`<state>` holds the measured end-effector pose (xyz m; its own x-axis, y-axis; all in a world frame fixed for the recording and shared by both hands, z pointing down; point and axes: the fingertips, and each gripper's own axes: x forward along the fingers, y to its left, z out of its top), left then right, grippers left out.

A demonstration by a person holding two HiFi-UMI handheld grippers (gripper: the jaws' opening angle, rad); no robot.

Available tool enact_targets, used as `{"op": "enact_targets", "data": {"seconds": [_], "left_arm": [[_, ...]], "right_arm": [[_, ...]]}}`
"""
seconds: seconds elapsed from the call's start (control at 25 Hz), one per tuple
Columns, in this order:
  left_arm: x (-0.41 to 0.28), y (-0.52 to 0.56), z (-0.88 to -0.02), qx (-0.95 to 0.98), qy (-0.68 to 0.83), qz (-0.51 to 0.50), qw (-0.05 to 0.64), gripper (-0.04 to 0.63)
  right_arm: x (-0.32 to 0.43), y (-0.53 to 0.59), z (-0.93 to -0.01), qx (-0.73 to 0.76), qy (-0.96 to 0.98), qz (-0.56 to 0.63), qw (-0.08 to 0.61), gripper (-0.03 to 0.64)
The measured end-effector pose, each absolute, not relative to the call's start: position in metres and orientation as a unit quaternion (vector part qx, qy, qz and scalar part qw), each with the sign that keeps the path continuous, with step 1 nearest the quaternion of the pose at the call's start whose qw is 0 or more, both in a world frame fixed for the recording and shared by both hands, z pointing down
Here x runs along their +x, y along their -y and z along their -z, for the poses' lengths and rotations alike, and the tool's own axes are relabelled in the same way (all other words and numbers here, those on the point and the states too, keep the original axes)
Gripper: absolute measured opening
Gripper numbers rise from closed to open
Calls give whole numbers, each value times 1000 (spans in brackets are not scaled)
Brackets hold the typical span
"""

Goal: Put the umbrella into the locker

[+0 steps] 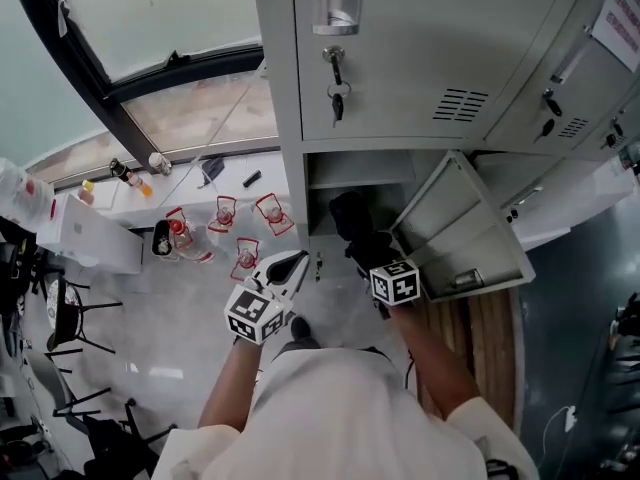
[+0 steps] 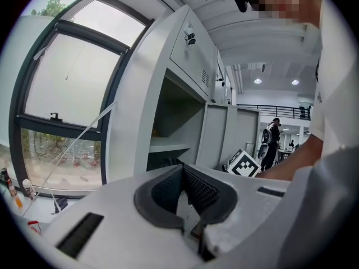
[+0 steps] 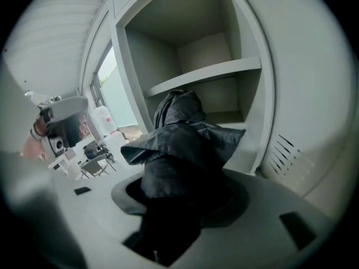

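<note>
The black folded umbrella (image 1: 352, 220) is held in my right gripper (image 1: 362, 250), whose jaws are shut on its lower part. In the right gripper view the umbrella (image 3: 182, 142) fills the jaws of the right gripper (image 3: 180, 192) and its tip points at the open locker (image 3: 224, 49) with a shelf (image 3: 210, 73) inside. The open compartment (image 1: 358, 173) sits below a closed upper door, and its own door (image 1: 462, 236) swings out to the right. My left gripper (image 1: 297, 263) hangs left of the locker. In its own view the left gripper (image 2: 183, 170) is shut and holds nothing.
Keys (image 1: 337, 96) hang from the upper locker door. More closed lockers (image 1: 570, 78) run to the right. Left of the locker a large window (image 1: 150, 28) meets a sill with bottles (image 1: 130, 176). Red wire-framed items (image 1: 245, 230) and black chairs (image 1: 72, 318) stand there.
</note>
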<state>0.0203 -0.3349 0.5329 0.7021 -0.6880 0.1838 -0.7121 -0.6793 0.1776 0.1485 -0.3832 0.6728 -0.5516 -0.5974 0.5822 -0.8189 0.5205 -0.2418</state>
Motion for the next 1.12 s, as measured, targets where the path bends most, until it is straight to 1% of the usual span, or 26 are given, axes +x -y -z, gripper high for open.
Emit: {"op": "enact_targets", "data": {"seconds": [0.16, 0.24, 0.52, 0.8, 0.92, 1.12], "left_arm": [[17, 339, -541, 915, 379, -49, 130, 5], [10, 340, -543, 913, 382, -48, 133, 5], [-11, 345, -545, 910, 390, -43, 134, 5], [-32, 352, -541, 908, 397, -39, 126, 5], [-42, 355, -542, 906, 401, -38, 128, 5], [-56, 359, -548, 904, 403, -42, 137, 5]], "right_arm": [[151, 407, -689, 432, 830, -211, 281, 225], [148, 420, -696, 441, 826, -182, 301, 225], [135, 459, -712, 450, 812, -105, 357, 225], [118, 492, -708, 445, 792, 45, 417, 229], [111, 503, -710, 428, 788, 109, 429, 230], [104, 523, -718, 404, 780, 145, 455, 232]]}}
